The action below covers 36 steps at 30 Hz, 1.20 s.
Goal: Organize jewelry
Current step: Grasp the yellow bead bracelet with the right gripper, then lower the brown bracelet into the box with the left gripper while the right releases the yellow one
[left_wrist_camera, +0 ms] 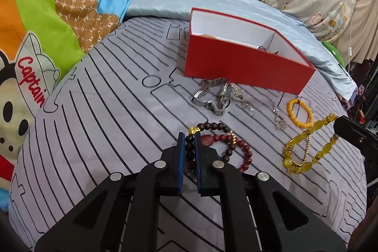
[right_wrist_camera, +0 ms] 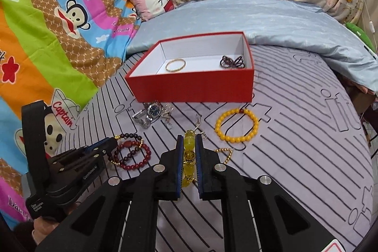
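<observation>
A red box (right_wrist_camera: 193,86) with a white inside holds a gold bangle (right_wrist_camera: 175,65) and a dark beaded piece (right_wrist_camera: 232,62); the box also shows in the left wrist view (left_wrist_camera: 243,65). My left gripper (left_wrist_camera: 189,137) is shut on the dark brown bead bracelet (left_wrist_camera: 212,127), which lies tangled with a red bead bracelet (left_wrist_camera: 238,152) on the bed. My right gripper (right_wrist_camera: 189,142) is shut on the yellow stone bracelet (right_wrist_camera: 189,152), which also shows in the left wrist view (left_wrist_camera: 307,148). A silver watch (right_wrist_camera: 151,113) and silver chains (left_wrist_camera: 226,91) lie before the box.
An orange bead bracelet (right_wrist_camera: 236,125) and a silver pendant (left_wrist_camera: 280,123) lie on the grey striped sheet (right_wrist_camera: 295,145). A cartoon quilt (right_wrist_camera: 47,27) is at the left, a blue quilt (right_wrist_camera: 259,20) behind the box.
</observation>
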{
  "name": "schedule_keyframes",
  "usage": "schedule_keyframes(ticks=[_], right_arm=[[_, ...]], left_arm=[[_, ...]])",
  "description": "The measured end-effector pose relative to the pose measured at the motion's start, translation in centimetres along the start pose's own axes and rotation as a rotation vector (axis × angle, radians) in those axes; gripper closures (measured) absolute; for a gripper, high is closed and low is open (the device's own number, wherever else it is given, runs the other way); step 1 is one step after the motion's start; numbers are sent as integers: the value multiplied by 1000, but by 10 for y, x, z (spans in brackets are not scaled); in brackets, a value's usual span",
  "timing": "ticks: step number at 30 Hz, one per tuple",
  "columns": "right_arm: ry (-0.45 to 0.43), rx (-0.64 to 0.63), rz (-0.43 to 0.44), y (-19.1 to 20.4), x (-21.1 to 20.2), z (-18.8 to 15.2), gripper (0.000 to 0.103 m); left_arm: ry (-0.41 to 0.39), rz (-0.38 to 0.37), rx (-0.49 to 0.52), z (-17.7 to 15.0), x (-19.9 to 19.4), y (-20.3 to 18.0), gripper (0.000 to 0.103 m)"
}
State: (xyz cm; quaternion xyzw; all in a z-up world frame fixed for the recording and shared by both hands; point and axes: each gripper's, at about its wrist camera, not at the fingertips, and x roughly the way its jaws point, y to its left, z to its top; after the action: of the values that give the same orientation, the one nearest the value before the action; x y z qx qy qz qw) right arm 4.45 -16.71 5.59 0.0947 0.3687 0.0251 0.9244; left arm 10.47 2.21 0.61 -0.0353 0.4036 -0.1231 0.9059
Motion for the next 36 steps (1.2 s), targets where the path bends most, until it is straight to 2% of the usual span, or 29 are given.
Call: schedule_keyframes(ticks=[9,20,25,29,36], right_arm=[[-70,-14,-9,-11,-20,37,94],[-150,-48,-4,-15,-13,103,94],[-158,-34,8,-21,8,136,94],[-141,-30,9,-23,33,153,94],[-83,-28,12,-26,77,154,94]], left_arm=[[-94,-47,39,43,-34,-14,95],[-172,-91,78,115,-34,-34,95],[-193,-93,97,149,-19,-46,95],[-173,-105,87,167,5,-51,95],[-141,-82,80,175,44,-53,95]])
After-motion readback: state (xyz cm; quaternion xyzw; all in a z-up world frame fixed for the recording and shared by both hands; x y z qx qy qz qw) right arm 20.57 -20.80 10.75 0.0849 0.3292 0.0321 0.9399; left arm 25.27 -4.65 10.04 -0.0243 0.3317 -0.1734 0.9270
